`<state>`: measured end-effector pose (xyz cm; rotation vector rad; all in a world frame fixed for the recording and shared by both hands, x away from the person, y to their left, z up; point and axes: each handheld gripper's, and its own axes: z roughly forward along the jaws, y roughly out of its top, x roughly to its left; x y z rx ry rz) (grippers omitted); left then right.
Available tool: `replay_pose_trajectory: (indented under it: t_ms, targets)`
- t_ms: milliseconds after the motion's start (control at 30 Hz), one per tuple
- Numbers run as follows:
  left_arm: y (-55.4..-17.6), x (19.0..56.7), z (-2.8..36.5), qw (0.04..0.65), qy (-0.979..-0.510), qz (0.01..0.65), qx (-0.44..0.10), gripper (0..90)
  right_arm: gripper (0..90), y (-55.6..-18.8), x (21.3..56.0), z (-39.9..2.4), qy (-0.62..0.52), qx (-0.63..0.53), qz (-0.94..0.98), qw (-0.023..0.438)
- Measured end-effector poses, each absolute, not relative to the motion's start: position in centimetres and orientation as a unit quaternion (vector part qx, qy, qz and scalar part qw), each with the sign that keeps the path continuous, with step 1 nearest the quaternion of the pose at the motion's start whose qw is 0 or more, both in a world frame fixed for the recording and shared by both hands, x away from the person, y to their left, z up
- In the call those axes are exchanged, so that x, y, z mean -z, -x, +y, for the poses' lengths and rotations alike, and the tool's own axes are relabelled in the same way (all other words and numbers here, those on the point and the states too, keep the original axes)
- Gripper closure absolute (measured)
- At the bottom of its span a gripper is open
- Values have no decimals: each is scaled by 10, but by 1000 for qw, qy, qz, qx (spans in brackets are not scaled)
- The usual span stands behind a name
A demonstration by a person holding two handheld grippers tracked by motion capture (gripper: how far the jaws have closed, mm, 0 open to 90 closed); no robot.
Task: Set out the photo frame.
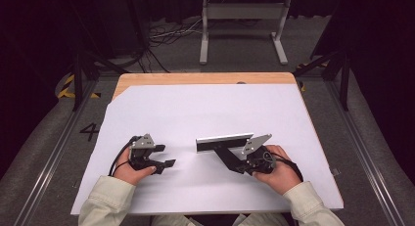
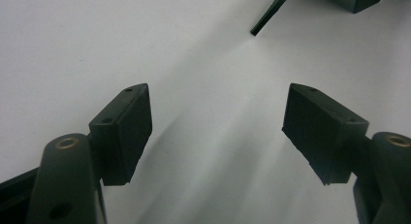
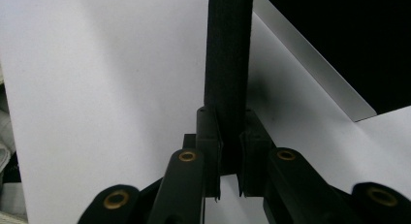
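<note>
On the white sheet [image 1: 205,113] covering the wooden desk [image 1: 195,79], a flat black bar with a silvery top edge [image 1: 224,142] is standing on its long edge, a little right of the middle and near the person's side. From it, a narrow black strip [image 3: 228,64] is running back and down into the right tongs [image 3: 228,178]. Their pads are sitting against the strip on both sides, so these tongs are gripping it, with the right hand [image 1: 276,169] resting on the sheet behind them. To the left, well apart from the bar, the left tongs [image 2: 218,132] are lying low over bare sheet in the left hand [image 1: 129,169]. Their jaws are standing wide open with nothing between them, pointing toward the bar's near end.
</note>
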<state>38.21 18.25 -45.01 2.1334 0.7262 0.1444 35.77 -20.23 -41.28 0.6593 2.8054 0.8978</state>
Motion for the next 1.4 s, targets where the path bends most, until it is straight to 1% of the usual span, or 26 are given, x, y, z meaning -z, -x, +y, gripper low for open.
replay_pose_trajectory:
  t_ms: [200,300,400,567,933,1000,1100,1200,1333,1400]
  targets:
    - [-382,450,181,428,-853,293,-58,266,807,-357,411,-203,-222,-299,926,62]
    - [-383,450,181,428,-854,290,-57,266,763,-356,407,-205,-229,-307,922,63]
    - [-384,450,179,427,-854,290,-68,261,744,-355,404,-208,-232,-313,918,67]
    - [-386,449,179,427,-853,291,-74,260,736,-352,398,-214,-241,-322,913,71]
    - [-389,446,171,426,-859,271,-85,277,734,-349,386,-234,-247,-344,902,85]
    - [-389,446,169,425,-861,267,-82,295,742,-349,383,-239,-244,-351,900,86]
    - [-389,445,167,425,-864,257,-76,378,778,-349,378,-248,-244,-355,899,83]
    - [-389,444,162,427,-866,248,-77,410,794,-349,376,-254,-247,-358,897,83]
    - [-389,441,160,430,-863,249,-90,406,795,-349,374,-262,-246,-368,892,87]
    - [-388,440,160,433,-862,247,-91,422,791,-349,373,-264,-247,-375,889,83]
